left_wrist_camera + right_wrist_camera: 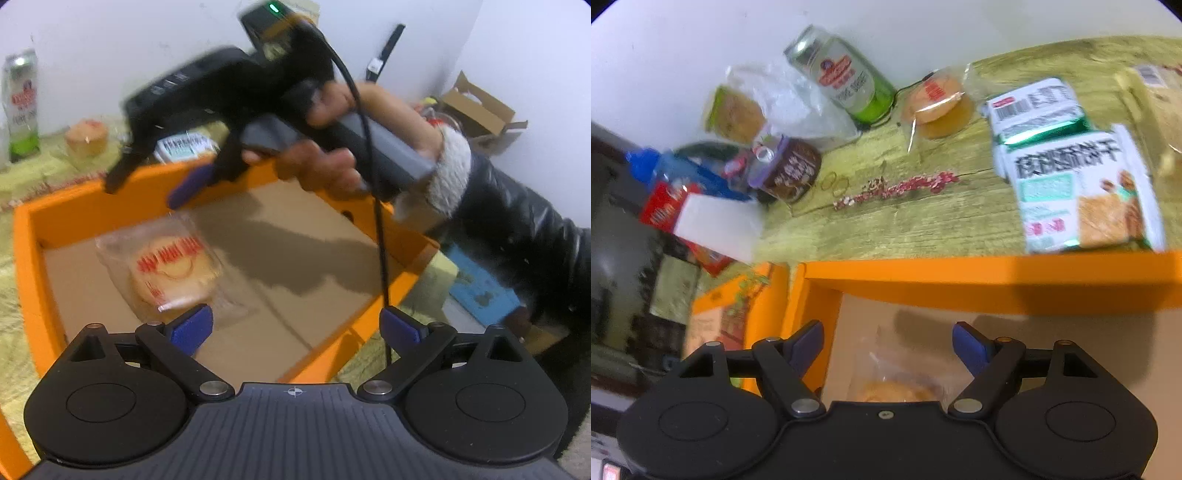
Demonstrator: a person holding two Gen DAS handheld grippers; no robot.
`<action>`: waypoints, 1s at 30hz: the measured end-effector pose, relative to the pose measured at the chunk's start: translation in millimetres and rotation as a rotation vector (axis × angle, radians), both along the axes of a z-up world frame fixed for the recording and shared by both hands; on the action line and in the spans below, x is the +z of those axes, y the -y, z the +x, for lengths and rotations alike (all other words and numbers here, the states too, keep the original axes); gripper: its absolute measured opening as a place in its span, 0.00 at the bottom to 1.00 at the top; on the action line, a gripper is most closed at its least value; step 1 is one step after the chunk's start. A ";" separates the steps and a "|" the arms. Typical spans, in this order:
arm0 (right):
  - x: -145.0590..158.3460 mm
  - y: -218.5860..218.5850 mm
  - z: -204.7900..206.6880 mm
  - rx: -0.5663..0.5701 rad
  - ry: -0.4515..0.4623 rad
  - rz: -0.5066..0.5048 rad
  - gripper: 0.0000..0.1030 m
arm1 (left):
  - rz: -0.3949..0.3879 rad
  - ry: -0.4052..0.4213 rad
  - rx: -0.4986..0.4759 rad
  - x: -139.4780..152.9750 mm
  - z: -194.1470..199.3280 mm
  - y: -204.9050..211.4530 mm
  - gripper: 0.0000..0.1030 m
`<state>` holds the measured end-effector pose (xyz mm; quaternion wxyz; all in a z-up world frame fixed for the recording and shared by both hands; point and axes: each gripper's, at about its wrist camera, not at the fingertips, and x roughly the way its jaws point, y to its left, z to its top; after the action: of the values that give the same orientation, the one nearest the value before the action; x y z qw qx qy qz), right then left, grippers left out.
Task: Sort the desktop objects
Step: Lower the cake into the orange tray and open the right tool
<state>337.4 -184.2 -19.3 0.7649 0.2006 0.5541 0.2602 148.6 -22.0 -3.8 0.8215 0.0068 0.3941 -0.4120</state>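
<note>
lighting: even indoor light, moderately bright; dark shadow of the hand-held black gripper (147, 184) falls on the brown cardboard floor of the orange box (325, 236). glare: on the clear-wrapped round pastry (173, 273). blur: motion smear in both views, printed snack packets (1082, 192) soft. distortion: fisheye bending, dark corners.

Plain white wall (129, 44) behind, meeting a second white wall (535, 55) at a corner on the right. Table (886, 229) covered in a yellow-green wood-grain cloth with a small red flower print, running right up to the wall. Open brown cardboard box (480, 110) in the corner. Dark strap-like shape (388, 51) leaning against the wall. Soft, even light; blurred shadows. Off the table's left edge, dark, indistinct furniture (624, 258).
</note>
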 end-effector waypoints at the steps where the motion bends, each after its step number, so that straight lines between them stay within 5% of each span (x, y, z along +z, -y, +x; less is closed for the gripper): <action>1: -2.0 -2.8 0.8 0.010 -0.004 -0.005 0.74 | -0.004 -0.019 0.000 -2.5 2.6 0.3 0.95; 8: -16.2 -2.5 -2.4 0.068 -0.074 0.030 0.75 | -0.018 -0.113 0.078 -18.9 27.9 -9.5 0.95; 20: -23.9 46.9 -49.2 0.002 -0.159 0.140 0.76 | 0.004 -0.075 0.150 -18.2 37.0 -15.4 0.95; 23: -28.3 59.4 -64.9 -0.016 -0.208 0.211 0.84 | 0.019 -0.064 0.161 -19.3 40.4 -14.6 0.95; 30: -17.5 80.4 -85.2 -0.059 -0.171 0.225 0.84 | 0.038 -0.016 0.171 -12.1 31.7 -12.3 0.95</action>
<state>252.2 -264.6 -36.8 0.6950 0.3226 0.5784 0.2798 180.3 -9.8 -15.9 0.8502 -0.0143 0.4076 -0.3328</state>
